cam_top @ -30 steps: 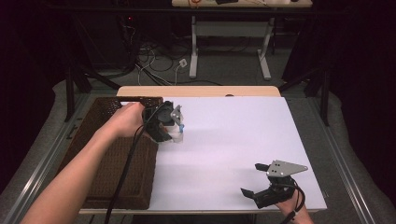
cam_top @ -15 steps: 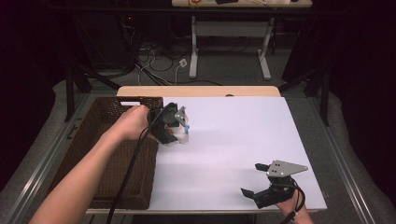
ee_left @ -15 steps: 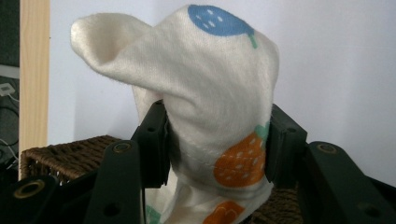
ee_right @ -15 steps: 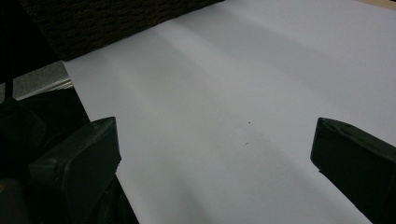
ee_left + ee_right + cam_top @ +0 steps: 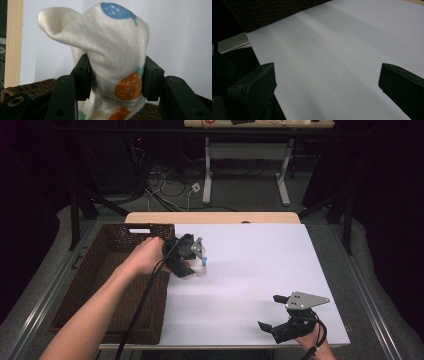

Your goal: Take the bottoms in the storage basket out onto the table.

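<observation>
A cream sock (image 5: 112, 57) printed with blue and orange fruit is pinched between the jaws of my left gripper (image 5: 116, 77), which is shut on it. In the high view the left gripper (image 5: 192, 260) holds the sock (image 5: 200, 269) just right of the brown wicker basket (image 5: 107, 285), at the white table's left side. My right gripper (image 5: 277, 312) rests near the front right corner of the table, its jaws wide apart with nothing between them. The right gripper view has the right gripper (image 5: 327, 85) over bare white tabletop.
The wicker basket's rim (image 5: 35, 86) lies just under the left jaws. A wooden table edge (image 5: 212, 217) runs along the back. Beyond it stand a desk frame (image 5: 245, 175) and floor cables (image 5: 170, 187). The basket's dark wall (image 5: 274, 12) sits at the far end of the right gripper view.
The left hand has shifted slightly right and toward the front with the sock still in its grip. The right gripper has stayed put.
</observation>
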A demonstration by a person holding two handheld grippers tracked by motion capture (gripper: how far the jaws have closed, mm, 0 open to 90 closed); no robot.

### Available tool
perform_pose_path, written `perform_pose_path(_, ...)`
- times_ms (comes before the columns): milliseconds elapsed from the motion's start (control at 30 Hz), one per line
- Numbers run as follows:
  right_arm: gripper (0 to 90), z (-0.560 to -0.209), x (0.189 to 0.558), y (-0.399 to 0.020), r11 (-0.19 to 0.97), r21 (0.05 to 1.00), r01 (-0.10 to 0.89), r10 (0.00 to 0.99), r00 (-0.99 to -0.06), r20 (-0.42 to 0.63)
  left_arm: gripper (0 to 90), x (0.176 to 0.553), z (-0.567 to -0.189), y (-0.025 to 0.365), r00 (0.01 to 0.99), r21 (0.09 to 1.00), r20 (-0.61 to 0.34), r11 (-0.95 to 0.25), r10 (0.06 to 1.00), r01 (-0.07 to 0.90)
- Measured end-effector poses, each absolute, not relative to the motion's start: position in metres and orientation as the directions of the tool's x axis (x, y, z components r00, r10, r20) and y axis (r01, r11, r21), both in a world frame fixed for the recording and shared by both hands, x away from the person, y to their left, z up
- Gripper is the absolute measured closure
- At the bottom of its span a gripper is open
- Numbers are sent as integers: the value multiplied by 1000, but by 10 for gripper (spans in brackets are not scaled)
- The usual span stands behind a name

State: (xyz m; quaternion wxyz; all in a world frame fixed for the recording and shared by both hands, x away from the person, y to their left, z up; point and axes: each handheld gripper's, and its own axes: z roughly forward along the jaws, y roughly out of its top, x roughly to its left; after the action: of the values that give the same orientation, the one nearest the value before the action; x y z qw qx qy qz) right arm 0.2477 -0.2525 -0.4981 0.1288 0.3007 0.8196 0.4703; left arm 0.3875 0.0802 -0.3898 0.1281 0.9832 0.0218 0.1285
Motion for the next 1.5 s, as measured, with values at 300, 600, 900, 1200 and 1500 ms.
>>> perform_pose_path(300,9,-498,248,-252,375,849,372,614,-786,73,512,385,-397,77,965,287,245,-958,96,23)
perform_pose_path(600,9,-498,248,-252,375,848,374,613,-786,75,512,384,-404,73,964,311,241,-950,107,28)
perform_pose_path(900,9,-499,248,-252,368,850,376,617,-783,80,512,383,-409,72,961,326,253,-945,113,26)
perform_pose_path(1200,9,-499,248,-254,369,851,375,619,-782,76,511,383,-412,70,960,351,251,-936,122,27)
perform_pose_path(1500,9,-498,248,-251,377,848,373,612,-787,75,511,383,-421,68,962,376,236,-926,135,37)
